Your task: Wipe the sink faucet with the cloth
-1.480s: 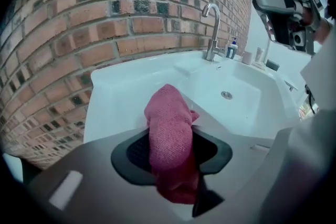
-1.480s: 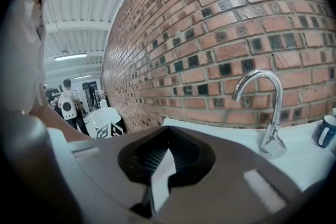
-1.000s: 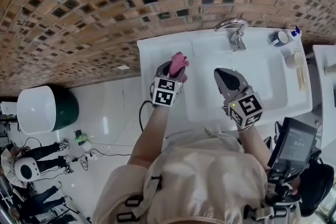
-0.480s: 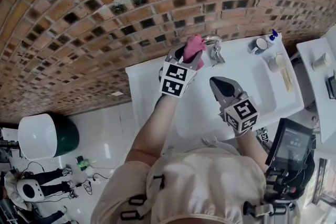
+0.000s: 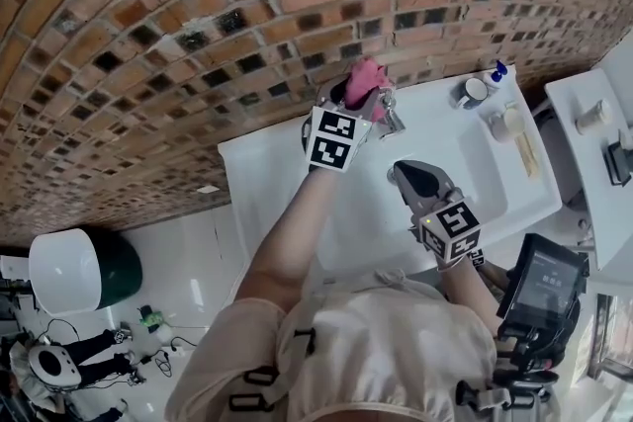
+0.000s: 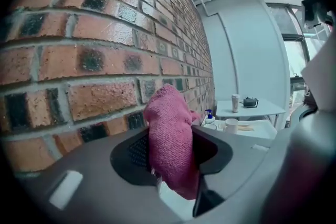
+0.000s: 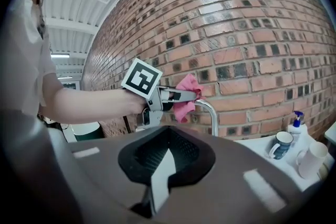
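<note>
Brick wall; cloth in left claw

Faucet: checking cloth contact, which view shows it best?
Right gripper view: the faucet's curved spout shows side-on, the pink cloth at its top. The head view shows only a part beside the left claw; the left gripper view shows cloth and brick, no faucet.

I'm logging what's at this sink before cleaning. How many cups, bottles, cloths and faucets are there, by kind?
Cups: 2 (mug, white cup)
Bottles: 1 (pump bottle)
Cloths: 1 (pink cloth)
Faucets: 1 (faucet)
Total: 5
</note>
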A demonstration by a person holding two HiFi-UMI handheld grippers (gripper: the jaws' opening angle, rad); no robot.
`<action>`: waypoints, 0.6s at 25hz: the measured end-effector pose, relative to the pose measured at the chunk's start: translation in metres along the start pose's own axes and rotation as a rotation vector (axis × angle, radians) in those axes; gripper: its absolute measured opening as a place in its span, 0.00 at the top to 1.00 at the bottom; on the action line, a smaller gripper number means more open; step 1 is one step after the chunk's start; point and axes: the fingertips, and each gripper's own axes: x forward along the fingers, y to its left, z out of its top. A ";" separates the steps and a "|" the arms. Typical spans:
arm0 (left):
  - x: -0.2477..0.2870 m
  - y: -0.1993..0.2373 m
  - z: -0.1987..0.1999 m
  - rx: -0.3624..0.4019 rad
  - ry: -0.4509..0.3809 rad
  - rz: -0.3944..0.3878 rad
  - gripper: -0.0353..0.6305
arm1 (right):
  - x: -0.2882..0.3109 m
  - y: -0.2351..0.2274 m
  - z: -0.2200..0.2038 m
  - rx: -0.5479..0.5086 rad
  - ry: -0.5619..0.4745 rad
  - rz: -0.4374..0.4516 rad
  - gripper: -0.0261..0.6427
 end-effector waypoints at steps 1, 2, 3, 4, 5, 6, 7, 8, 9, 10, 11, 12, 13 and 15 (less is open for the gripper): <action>-0.001 0.003 -0.002 -0.020 -0.008 0.001 0.70 | 0.001 0.000 -0.002 0.003 0.003 0.003 0.97; -0.003 0.006 -0.003 -0.037 -0.014 0.004 0.70 | 0.003 0.000 -0.003 0.005 0.005 0.007 0.97; -0.006 0.009 -0.005 -0.051 -0.021 0.010 0.69 | 0.005 0.001 -0.003 0.005 0.007 0.013 0.97; -0.009 0.012 -0.007 -0.066 -0.028 0.016 0.69 | 0.006 0.003 -0.004 0.004 0.008 0.018 0.97; -0.013 0.015 -0.011 -0.085 -0.035 0.024 0.69 | 0.008 0.004 -0.004 0.003 0.009 0.023 0.97; -0.017 0.018 -0.015 -0.109 -0.042 0.032 0.69 | 0.011 0.006 -0.005 0.002 0.011 0.027 0.97; -0.021 0.021 -0.020 -0.137 -0.047 0.042 0.69 | 0.012 0.007 -0.006 0.002 0.013 0.029 0.97; -0.024 0.024 -0.026 -0.165 -0.049 0.054 0.69 | 0.014 0.008 -0.007 0.003 0.015 0.030 0.97; -0.028 0.026 -0.032 -0.189 -0.050 0.066 0.69 | 0.015 0.010 -0.008 0.003 0.017 0.031 0.97; -0.031 0.027 -0.037 -0.208 -0.050 0.076 0.69 | 0.015 0.011 -0.009 0.003 0.018 0.033 0.97; -0.033 0.029 -0.042 -0.221 -0.049 0.086 0.69 | 0.016 0.012 -0.009 0.002 0.019 0.034 0.97; -0.035 0.030 -0.048 -0.229 -0.042 0.096 0.69 | 0.016 0.012 -0.009 0.002 0.020 0.036 0.97; -0.037 0.030 -0.056 -0.234 -0.028 0.105 0.69 | 0.016 0.012 -0.010 0.004 0.021 0.036 0.97; -0.039 0.032 -0.074 -0.246 0.015 0.119 0.69 | 0.016 0.012 -0.011 0.010 0.025 0.036 0.97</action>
